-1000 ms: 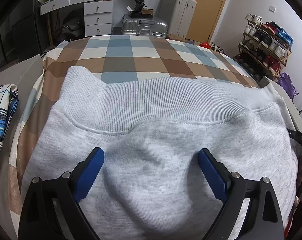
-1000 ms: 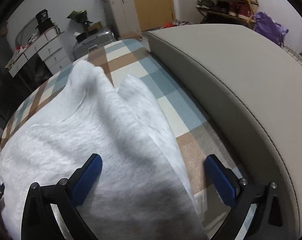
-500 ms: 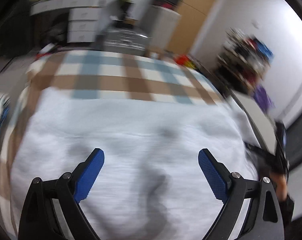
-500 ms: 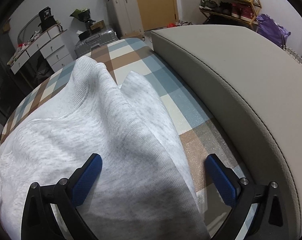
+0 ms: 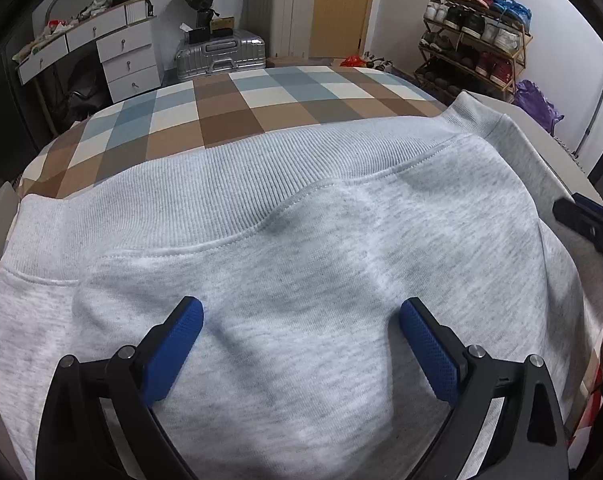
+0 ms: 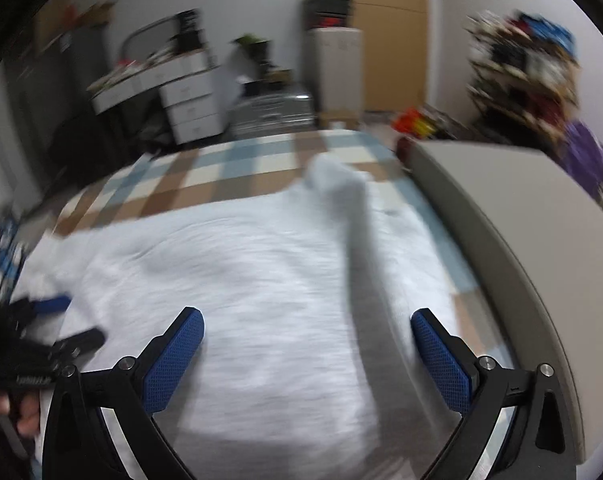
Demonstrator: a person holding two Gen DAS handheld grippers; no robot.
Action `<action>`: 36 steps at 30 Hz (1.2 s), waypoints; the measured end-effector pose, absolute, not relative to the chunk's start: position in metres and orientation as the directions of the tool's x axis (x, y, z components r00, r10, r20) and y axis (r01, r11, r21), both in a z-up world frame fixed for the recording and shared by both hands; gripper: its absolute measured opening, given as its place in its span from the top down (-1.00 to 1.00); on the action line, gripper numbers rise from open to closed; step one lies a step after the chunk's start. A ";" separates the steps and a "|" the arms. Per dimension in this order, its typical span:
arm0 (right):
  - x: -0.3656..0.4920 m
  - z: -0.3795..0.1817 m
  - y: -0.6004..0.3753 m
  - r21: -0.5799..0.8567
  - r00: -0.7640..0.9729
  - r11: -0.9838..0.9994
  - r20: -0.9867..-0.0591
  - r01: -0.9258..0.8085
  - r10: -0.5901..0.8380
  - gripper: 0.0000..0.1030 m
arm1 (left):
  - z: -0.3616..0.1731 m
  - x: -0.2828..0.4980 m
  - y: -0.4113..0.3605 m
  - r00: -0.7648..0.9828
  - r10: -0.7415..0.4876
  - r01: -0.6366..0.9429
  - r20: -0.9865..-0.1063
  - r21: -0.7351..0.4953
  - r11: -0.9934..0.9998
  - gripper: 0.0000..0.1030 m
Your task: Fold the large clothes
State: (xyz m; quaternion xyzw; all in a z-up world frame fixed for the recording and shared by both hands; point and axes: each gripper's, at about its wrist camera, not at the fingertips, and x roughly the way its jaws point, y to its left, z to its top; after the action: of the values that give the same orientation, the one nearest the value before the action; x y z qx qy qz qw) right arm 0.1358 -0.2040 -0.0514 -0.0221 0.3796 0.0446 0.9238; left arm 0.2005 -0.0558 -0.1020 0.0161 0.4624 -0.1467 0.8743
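A light heather-grey fleece sweatshirt (image 5: 301,248) lay spread over a bed covered by a checked cloth of brown, pale blue and cream squares (image 5: 261,100). Its wide ribbed hem band (image 5: 237,184) ran across the garment on the side away from the cameras, with the bare checked cloth beyond it. The hem's right corner stood up in a small peak beside a beige padded edge of the bed (image 6: 501,208), and a fold ridge ran from that peak down the garment toward the right tool.

The left tool (image 5: 301,340) hovered over the body of the sweatshirt with its blue textured fingers (image 5: 177,344) spread wide apart, nothing between them. The right tool (image 6: 307,350) was likewise spread over the grey fabric, its blue pads (image 6: 441,360) well apart and holding nothing; its view was smeared by motion blur. Each tool showed at the edge of the other's view: the right one at the right border of the left wrist view, the left one at the left border of the right wrist view, with part of a hand (image 6: 17,412) gripping it.

Past the bed stood a white set of drawers (image 5: 125,56), a silver ribbed suitcase (image 5: 221,54), a tall pale hard-shell suitcase (image 5: 281,20) and a wooden shoe rack (image 5: 473,36) full of shoes.
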 end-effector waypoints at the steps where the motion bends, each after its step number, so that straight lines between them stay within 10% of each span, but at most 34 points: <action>1: 0.137 -0.057 -0.190 -0.029 0.685 0.989 -0.724 -0.144 0.078 -1.00 | -0.101 0.200 -0.052 0.530 -0.245 0.271 -0.812 -0.112 0.956 -0.87; 9: 0.131 -0.088 -0.190 -0.032 0.620 0.970 -0.774 -0.241 0.129 -1.00 | -0.101 0.197 -0.050 0.535 -0.239 0.269 -0.810 -0.104 0.957 -0.87; 18: 0.111 -0.068 -0.290 -0.066 0.620 0.986 -0.771 0.153 -0.148 -1.00 | -0.101 0.195 -0.048 0.534 -0.249 0.270 -0.808 -0.117 0.956 -0.87; 24: 0.082 -0.035 -0.213 -0.009 0.708 0.987 -0.699 -0.158 0.107 -1.00 | -0.100 0.195 -0.048 0.534 -0.249 0.270 -0.808 -0.117 0.956 -0.87; 36: 0.100 -0.082 -0.175 -0.081 0.637 0.966 -0.765 -0.247 0.098 -1.00 | -0.087 0.133 -0.032 0.532 -0.249 0.339 -0.810 -0.065 0.938 -0.87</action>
State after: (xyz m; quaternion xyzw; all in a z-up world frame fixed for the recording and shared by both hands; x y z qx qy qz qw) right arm 0.1002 -0.1755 -0.0825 -0.0892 0.4153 0.0959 0.9002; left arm 0.1333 -0.0318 -0.0866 0.0499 0.4538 -0.1682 0.8736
